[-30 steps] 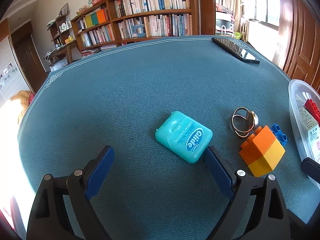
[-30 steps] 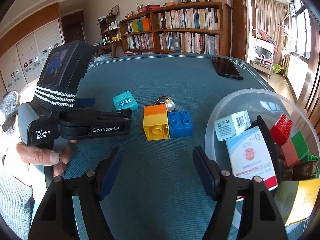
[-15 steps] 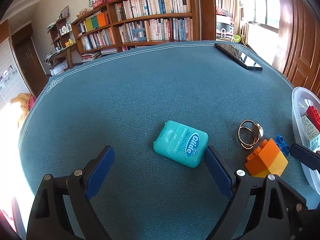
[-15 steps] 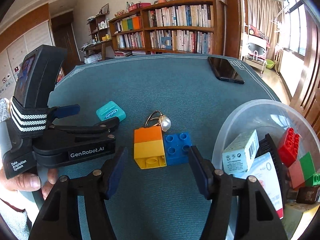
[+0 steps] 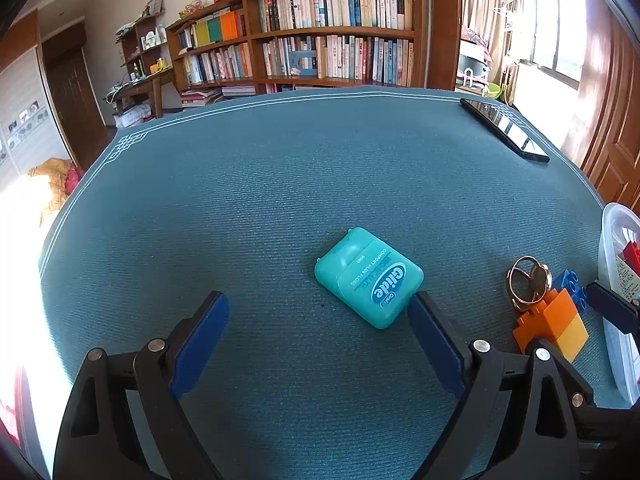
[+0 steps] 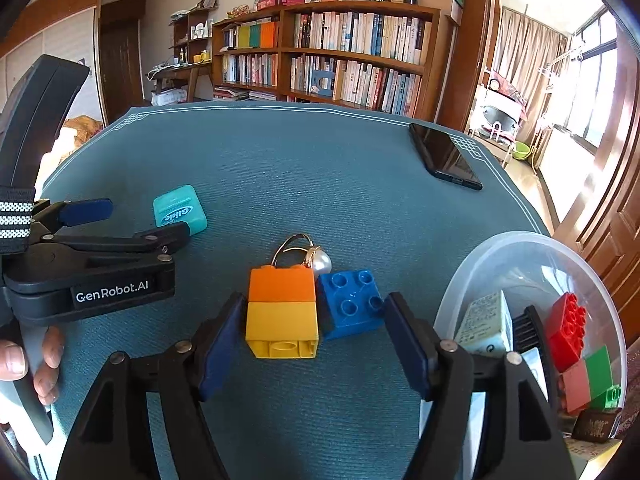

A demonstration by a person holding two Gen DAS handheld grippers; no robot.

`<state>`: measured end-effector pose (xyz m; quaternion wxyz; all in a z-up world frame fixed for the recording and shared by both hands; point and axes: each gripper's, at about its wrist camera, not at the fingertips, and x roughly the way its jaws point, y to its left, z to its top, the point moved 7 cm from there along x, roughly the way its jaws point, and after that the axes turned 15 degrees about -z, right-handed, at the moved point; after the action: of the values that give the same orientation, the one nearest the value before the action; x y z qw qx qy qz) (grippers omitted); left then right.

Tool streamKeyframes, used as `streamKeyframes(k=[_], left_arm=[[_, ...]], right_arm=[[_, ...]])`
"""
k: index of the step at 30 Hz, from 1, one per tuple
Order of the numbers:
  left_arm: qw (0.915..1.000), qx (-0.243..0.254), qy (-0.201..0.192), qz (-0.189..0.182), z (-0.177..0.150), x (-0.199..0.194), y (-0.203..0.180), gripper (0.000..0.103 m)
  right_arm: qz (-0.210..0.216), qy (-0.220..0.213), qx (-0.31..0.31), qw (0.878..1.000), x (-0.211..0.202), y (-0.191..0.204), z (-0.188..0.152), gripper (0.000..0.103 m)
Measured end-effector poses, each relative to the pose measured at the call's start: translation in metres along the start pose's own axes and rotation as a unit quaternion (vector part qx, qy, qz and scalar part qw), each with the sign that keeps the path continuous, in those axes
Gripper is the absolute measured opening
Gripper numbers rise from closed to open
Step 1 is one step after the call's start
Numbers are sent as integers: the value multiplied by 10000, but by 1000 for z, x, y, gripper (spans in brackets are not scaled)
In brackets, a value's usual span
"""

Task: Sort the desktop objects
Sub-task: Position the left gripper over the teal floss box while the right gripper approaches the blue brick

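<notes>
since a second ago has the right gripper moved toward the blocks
Yes. The right gripper has advanced: its open fingers now flank the orange-yellow block and blue block, nearer the phone.

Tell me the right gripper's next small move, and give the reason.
Probably close the right gripper. Its open blue pads already flank the stacked orange-and-yellow toy brick and the blue studded brick beside it on the teal table mat, and the clear plastic bowl of sorted items sits just right.
</notes>
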<state>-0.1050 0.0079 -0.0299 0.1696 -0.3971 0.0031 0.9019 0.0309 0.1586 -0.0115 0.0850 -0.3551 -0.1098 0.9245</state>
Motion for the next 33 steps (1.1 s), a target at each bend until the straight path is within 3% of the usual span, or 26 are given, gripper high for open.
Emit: streamKeyframes(k=[7, 10, 18, 23, 25, 27, 30, 33], left_arm=[[9999, -123, -23, 88, -3, -3, 6, 94], [9998, -147, -32, 121, -4, -4, 9, 94], [9996, -276, 4, 83, -5, -3, 14, 94], [9995, -294, -5, 126, -5, -4, 17, 94], [9994, -315, -1, 122, -5, -3, 19, 94], [9994, -311, 5, 137, -5, -3, 19, 94], [9994, -315, 21, 150, -5, -3, 19, 94], [9993, -330, 29, 149, -6, -3, 20, 94]], right_arm=[[-530, 74, -700, 9961, 21, 15, 9, 83], [134, 334, -388, 9986, 28, 14, 10, 83], [1308, 77, -534, 9899, -2, 28, -8, 87], [2591, 35, -233, 9656, -29, 27, -15, 87], [2922, 11, -45, 9563, -36, 23, -14, 86], [2929, -95, 29, 9561, -43, 18, -14, 86], [2378, -109, -117, 9712, -39, 18, -17, 86], [2035, -38, -167, 9789, -29, 16, -23, 82]])
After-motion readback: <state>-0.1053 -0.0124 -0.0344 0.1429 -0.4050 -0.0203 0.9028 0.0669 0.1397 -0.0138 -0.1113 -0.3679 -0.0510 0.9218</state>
